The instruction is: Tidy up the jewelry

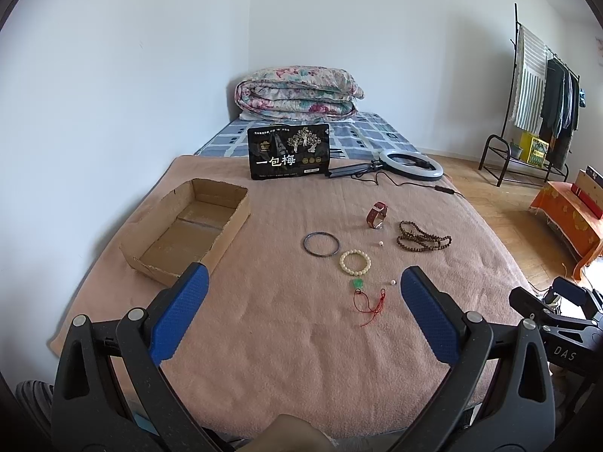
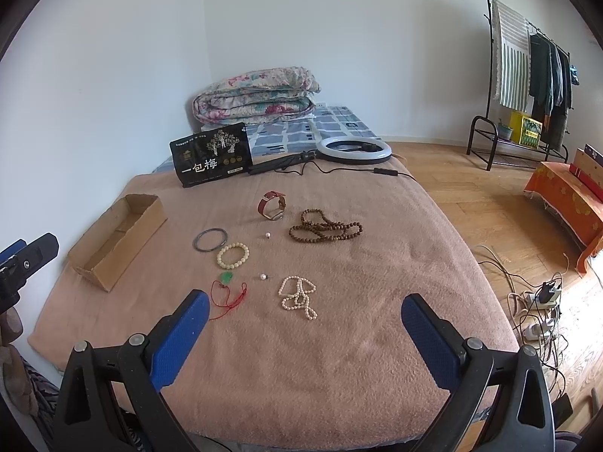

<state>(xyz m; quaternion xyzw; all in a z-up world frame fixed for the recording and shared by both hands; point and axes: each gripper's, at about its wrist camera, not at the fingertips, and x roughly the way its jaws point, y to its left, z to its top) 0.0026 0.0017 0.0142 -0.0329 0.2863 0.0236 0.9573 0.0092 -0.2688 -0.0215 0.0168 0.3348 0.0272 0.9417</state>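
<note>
Jewelry lies spread on a pink blanket (image 2: 339, 358): a dark bangle (image 1: 320, 244) (image 2: 210, 239), a cream bead bracelet (image 1: 355, 262) (image 2: 233, 255), a green pendant on red cord (image 1: 358, 284) (image 2: 227, 277), a red-strap watch (image 1: 377, 214) (image 2: 271, 205), brown prayer beads (image 1: 423, 236) (image 2: 325, 226), two loose pearls (image 1: 380, 243) (image 2: 263, 276) and a pearl necklace (image 2: 297, 297). An empty cardboard box (image 1: 188, 230) (image 2: 117, 239) sits at the left. My left gripper (image 1: 303, 290) and right gripper (image 2: 305, 312) both hover open near the blanket's front edge, holding nothing.
A black snack bag (image 1: 289, 151) (image 2: 211, 155) and a ring light (image 1: 410, 164) (image 2: 354, 150) lie behind the jewelry. A folded quilt (image 1: 297, 92) rests at the bed's far end. Right of the bed stand a clothes rack (image 2: 527, 71), an orange-covered bench (image 2: 565, 199) and floor cables (image 2: 539, 312).
</note>
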